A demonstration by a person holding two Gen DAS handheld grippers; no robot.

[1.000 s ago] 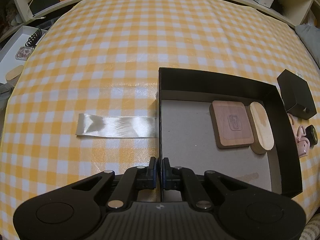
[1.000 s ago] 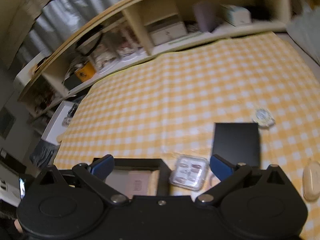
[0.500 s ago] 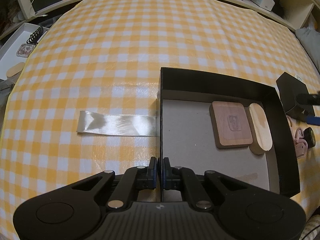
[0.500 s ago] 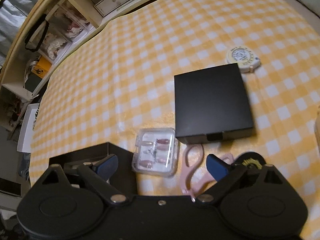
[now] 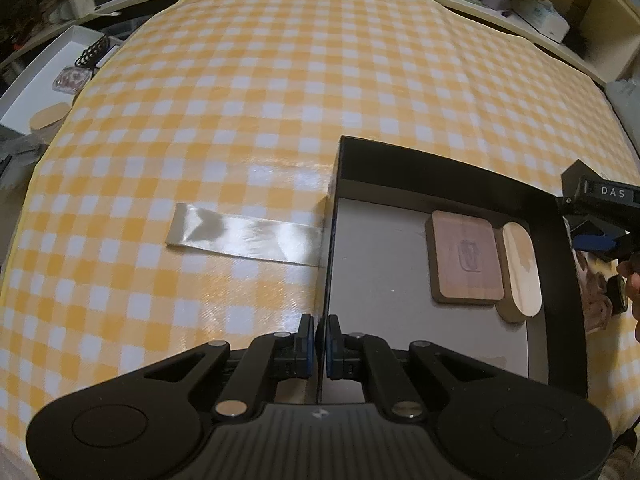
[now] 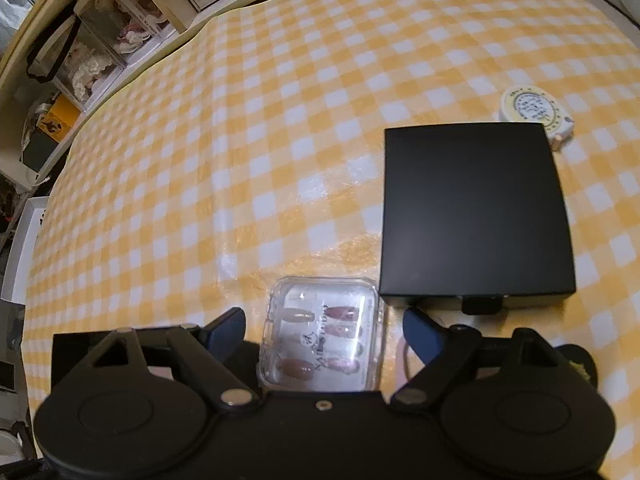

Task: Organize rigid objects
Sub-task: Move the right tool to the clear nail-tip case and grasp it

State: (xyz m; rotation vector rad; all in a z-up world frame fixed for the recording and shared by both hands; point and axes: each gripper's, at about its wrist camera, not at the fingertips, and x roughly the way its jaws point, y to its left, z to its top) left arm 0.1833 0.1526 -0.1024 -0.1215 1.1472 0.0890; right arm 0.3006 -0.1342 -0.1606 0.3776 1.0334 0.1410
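Done: wooden coaster (image 5: 466, 266) and oval block (image 5: 520, 272) already sit in my black tray (image 5: 440, 168).
Left claw (image 5: 319, 338): pinching tray wall.
Right claw (image 6: 322, 330): been closing around press-on nail case (image 6: 322, 344), not gripping yet.
Left: black box (image 6: 474, 212), tape measure (image 6: 530, 110) on table (image 6: 280, 120).

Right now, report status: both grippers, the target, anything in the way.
Left gripper shut on black tray wall. Right gripper open, jaws just closing, straddling clear nail case, pads not yet touching. Black box close beside the case.

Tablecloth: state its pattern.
The tablecloth is yellow-and-white check, clearest in the left wrist view.
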